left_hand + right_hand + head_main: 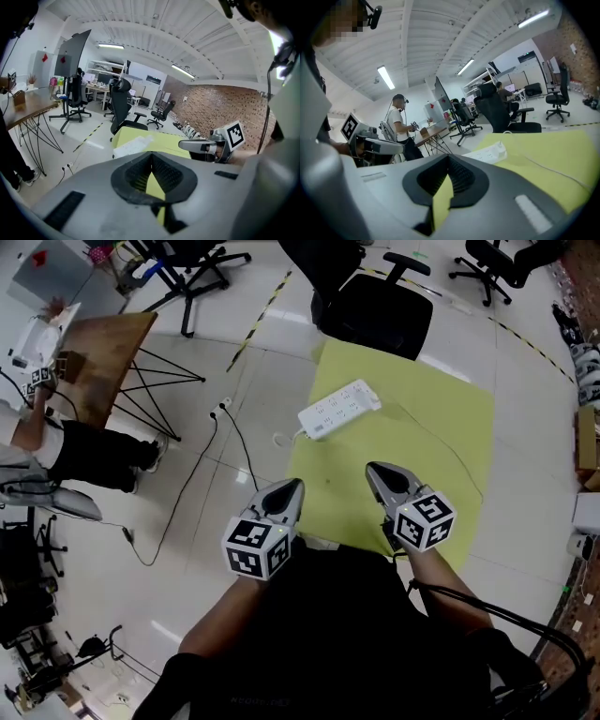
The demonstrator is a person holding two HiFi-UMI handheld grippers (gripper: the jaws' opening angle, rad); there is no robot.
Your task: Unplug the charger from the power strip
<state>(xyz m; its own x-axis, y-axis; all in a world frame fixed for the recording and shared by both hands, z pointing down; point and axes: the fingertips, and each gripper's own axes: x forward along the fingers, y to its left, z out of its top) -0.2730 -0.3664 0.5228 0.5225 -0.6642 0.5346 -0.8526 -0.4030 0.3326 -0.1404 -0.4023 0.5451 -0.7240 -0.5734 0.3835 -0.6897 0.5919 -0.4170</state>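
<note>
The left forearm (214, 615) and right forearm (452, 589) reach forward side by side. The left gripper (291, 487) points ahead and somewhat downward, its jaws closed together with nothing between them. The right gripper (377, 471) is held near it (a little further forward in the head view), tilted down much the same way, its jaws likewise pressed together and empty

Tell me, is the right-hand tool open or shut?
Shut. In the right gripper view the right tool has its jaws meeting at the tips with nothing between them; only the yellow table shows through below.
</note>
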